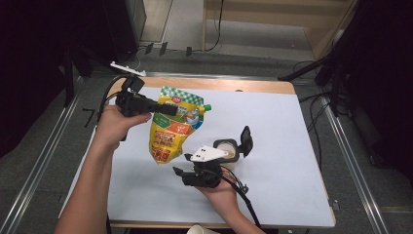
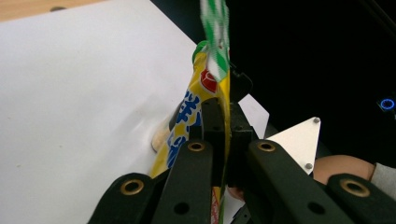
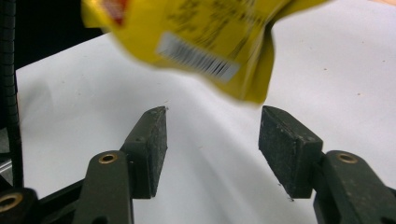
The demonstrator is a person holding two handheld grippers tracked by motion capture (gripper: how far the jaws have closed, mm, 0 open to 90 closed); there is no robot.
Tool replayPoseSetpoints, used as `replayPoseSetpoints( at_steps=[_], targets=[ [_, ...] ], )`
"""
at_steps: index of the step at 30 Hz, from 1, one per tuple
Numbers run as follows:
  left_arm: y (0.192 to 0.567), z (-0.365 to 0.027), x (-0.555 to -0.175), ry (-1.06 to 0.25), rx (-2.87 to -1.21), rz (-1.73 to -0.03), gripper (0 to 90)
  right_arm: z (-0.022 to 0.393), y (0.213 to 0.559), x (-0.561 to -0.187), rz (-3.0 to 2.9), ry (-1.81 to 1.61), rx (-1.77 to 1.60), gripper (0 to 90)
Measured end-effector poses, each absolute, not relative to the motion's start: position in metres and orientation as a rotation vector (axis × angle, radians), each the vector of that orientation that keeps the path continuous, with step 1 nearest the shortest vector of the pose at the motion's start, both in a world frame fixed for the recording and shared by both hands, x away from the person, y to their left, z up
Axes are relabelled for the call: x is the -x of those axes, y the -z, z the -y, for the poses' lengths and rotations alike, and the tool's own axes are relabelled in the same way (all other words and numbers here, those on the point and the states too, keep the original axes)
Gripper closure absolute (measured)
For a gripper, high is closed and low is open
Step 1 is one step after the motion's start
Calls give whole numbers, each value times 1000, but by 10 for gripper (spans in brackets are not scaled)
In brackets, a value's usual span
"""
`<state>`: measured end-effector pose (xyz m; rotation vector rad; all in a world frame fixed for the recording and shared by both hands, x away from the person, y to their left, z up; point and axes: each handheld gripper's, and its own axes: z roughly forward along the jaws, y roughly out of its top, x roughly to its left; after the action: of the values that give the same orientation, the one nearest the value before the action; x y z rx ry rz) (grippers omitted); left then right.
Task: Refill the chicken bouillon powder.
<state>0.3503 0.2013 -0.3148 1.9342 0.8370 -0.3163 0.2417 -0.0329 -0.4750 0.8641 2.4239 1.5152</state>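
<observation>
High view: your left gripper (image 1: pixel 168 108) is clamped on the upper part of the yellow pouch (image 1: pixel 173 129), holding it in the air above the white table (image 1: pixel 272 122). Your right gripper (image 1: pixel 181 165) sits just below the pouch's bottom corner, beside a jar (image 1: pixel 229 152) with its black lid (image 1: pixel 246 140) flipped up.
Left gripper view: your jaws are pressed tight on the pouch (image 2: pixel 205 100), edge-on between them.
Right gripper view: your jaws stand apart, empty; the pouch (image 3: pixel 205 42) hangs just above them
</observation>
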Motion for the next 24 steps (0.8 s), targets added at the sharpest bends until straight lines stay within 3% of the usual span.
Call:
replayPoseSetpoints(
  at_steps=[13,24],
  targets=[
    [323,-221,-361,180,-1875,-938,900,29,479,-241,-2450,-1510,-852,421],
    [352,-224,-385,58,-1855,-995,900,26,481,-239,-2477,-1501,-841,421]
  ],
)
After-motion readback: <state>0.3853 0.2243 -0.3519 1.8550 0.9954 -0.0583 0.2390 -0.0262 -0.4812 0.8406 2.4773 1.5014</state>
